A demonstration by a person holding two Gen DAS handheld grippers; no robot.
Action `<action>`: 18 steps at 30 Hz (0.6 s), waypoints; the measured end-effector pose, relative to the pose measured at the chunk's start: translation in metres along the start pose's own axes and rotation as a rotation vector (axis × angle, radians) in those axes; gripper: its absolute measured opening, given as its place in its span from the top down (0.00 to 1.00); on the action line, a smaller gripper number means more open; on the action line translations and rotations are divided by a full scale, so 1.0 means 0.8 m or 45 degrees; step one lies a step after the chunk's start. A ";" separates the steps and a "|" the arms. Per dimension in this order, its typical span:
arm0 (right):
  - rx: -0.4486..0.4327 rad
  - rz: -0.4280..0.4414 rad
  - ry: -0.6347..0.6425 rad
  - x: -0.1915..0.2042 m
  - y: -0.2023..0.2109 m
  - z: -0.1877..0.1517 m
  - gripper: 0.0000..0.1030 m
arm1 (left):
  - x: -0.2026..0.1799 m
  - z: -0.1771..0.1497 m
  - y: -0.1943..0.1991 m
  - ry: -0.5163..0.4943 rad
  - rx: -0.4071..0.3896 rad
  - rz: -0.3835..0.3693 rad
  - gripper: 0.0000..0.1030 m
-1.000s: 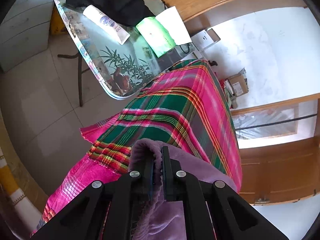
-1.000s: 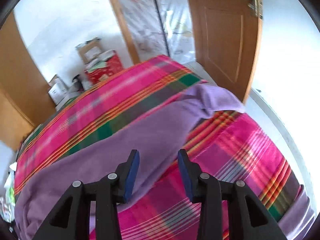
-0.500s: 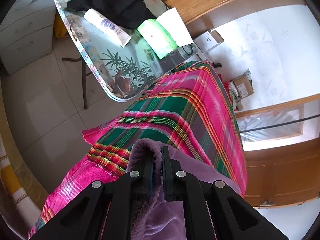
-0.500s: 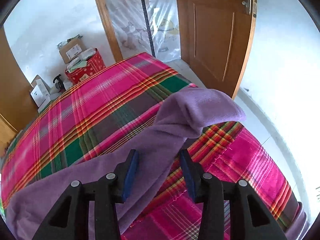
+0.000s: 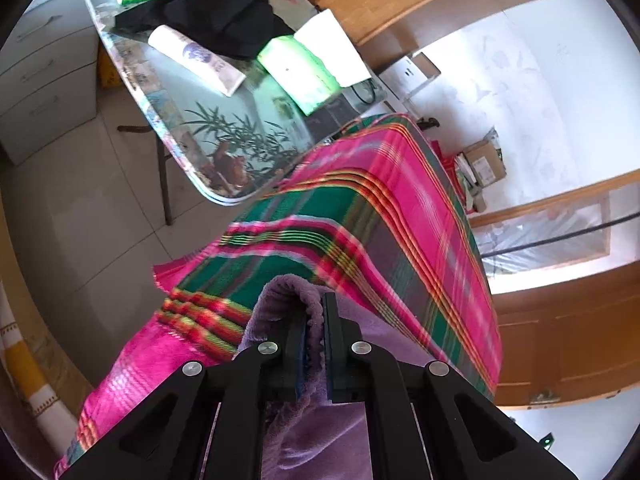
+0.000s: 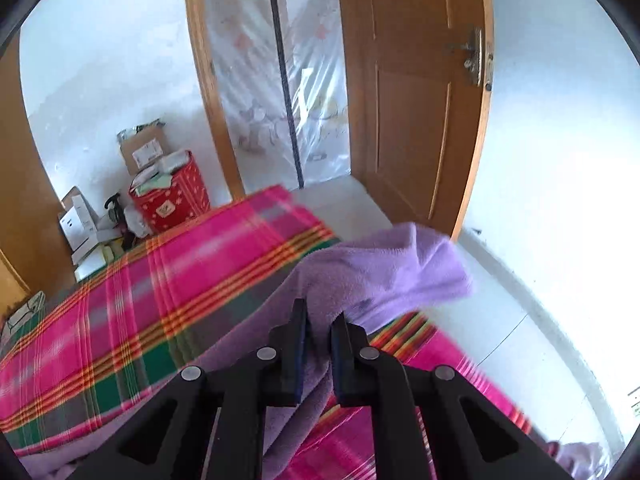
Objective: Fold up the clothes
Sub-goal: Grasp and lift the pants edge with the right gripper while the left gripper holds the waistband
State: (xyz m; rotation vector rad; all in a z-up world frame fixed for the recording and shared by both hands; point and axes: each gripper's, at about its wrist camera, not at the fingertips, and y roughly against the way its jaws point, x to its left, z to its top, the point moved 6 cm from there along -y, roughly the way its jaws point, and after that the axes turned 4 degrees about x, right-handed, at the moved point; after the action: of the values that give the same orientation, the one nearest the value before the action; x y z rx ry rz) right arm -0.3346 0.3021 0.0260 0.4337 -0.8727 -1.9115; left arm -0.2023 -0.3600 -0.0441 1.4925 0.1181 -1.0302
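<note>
Purple fleece garment (image 6: 384, 276) lies across the pink-green plaid cloth (image 6: 168, 300) covering the table, one end bunched up near the cloth's far edge. Your left gripper (image 5: 314, 316) is clamped on a folded edge of it. Your right gripper (image 6: 319, 322) pinches a fold too, jaws nearly together. Wooden door (image 6: 416, 92) behind; glass side table (image 5: 192, 120) to the left.

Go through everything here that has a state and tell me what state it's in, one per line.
Left tongs: shut on the purple cloth.
Right tongs: shut on the purple cloth.
Purple cloth: lifted, partly draped over the plaid blanket.
Plaid blanket: spread flat.
Door: open.
</note>
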 end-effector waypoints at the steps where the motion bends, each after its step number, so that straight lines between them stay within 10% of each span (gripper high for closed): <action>1: -0.001 -0.008 0.012 -0.002 -0.001 0.004 0.90 | -0.003 0.000 -0.002 -0.008 0.000 0.004 0.94; 14: -0.220 -0.240 0.111 -0.007 0.041 0.008 0.90 | -0.025 0.008 -0.021 -0.059 -0.006 0.021 0.94; 18: -0.097 -0.293 0.147 0.001 -0.003 0.013 0.90 | -0.026 0.011 -0.023 -0.048 -0.012 0.010 0.94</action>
State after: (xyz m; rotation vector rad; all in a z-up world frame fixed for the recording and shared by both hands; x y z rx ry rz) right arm -0.3432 0.3060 0.0314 0.6139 -0.6963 -2.0986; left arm -0.2309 -0.3528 -0.0432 1.4628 0.0902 -1.0495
